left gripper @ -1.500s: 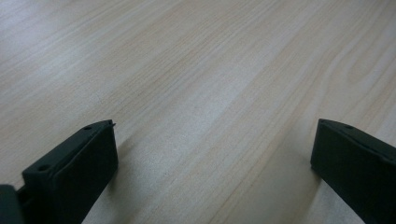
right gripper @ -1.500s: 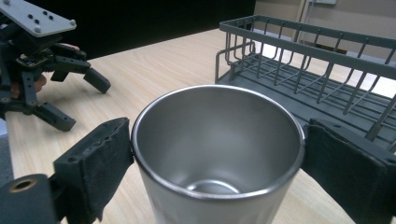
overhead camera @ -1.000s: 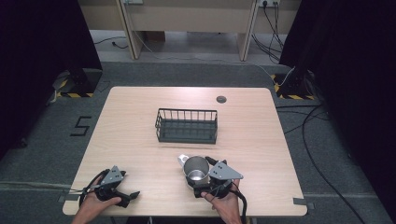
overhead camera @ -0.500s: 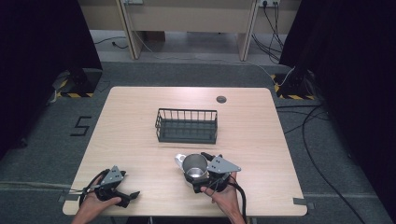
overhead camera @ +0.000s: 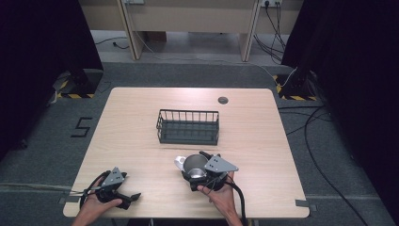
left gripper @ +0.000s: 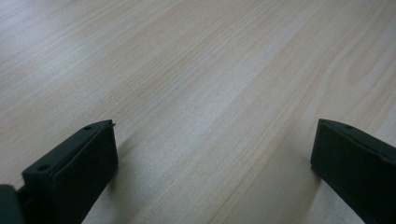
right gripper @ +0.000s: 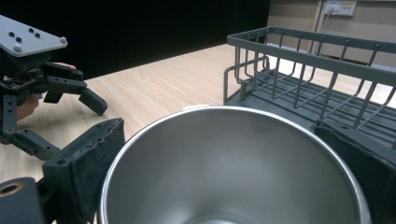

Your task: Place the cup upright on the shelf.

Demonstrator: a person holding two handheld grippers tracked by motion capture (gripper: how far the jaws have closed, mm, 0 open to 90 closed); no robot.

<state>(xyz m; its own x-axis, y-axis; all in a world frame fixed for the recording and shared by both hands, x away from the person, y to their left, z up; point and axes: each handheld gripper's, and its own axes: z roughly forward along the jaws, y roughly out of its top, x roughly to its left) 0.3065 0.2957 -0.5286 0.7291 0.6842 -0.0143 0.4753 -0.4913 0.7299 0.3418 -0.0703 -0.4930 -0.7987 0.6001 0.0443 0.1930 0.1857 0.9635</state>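
Your right gripper [overhead camera: 200, 165] is clamped on the steel cup [overhead camera: 193, 163], one jaw pressed against each side of its rim, and the jaws have just been closing a little further on it. The cup sits near the front edge of the table [overhead camera: 263, 141], just in front of the wire basket [overhead camera: 188, 127], with bare wood open to both sides. Your left gripper [overhead camera: 134, 197] rests at the front left corner, close to the edge, its jaws standing wide apart over bare tabletop with nothing between them. In the right gripper view the cup's bottom is cut off, and your hand hides its lower part from above. A white piece [overhead camera: 179, 162] beside the cup is hard to make out. The basket holds nothing.
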